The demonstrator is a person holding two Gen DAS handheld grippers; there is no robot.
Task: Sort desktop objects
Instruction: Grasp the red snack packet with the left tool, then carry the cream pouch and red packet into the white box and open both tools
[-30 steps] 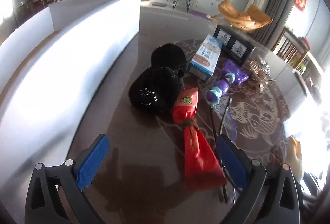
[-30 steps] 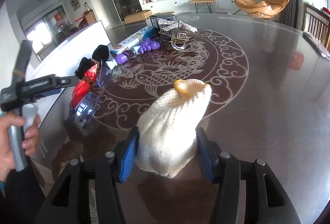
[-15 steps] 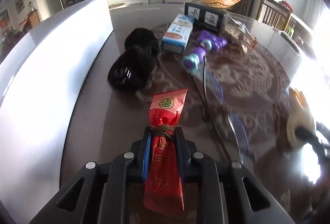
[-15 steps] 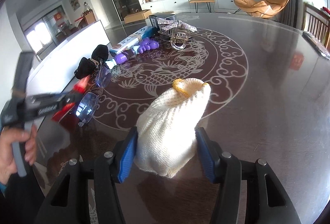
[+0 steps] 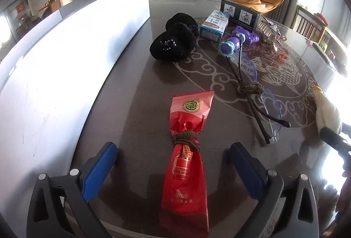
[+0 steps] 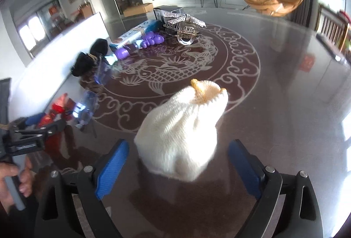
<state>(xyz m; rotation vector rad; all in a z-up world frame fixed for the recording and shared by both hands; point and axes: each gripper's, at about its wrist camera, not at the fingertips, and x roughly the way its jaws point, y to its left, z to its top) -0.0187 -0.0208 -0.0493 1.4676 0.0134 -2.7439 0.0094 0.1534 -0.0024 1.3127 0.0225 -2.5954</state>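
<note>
Now both hands are letting go, and doing that well means lifting each tool straight off without dragging what it has just set down.

On the left, the left gripper (image 5: 173, 166) is standing with its blue pads wide apart, and the red foil packet tied round the middle with brown cord (image 5: 186, 163) is lying between them on the dark brown round table with a pale dragon pattern (image 5: 140, 93), touching neither pad, near the table's near edge and close to the white panel along its left edge (image 5: 65, 67). Backing away along the packet's length should be keeping the pads off the foil. Half a second earlier those pads were clamped on the tied waist; a second earlier they were open around it, so the jaws have just been opening.

Towards the middle of the table, the clear blue-tinted safety glasses bound with brown cord (image 5: 261, 102) are lying just right of the packet, with the black fuzzy pouch (image 5: 173, 45) and the purple toy (image 5: 237, 40) further towards the far edge.

On the right, the right gripper (image 6: 177, 167) is also standing open around the cream knitted glove with a yellow cuff (image 6: 182, 132), which is resting on the table near its near edge. Earlier its pads were pressing on the glove's sides; they have just been opening, and gaps are now showing on both sides.
</note>
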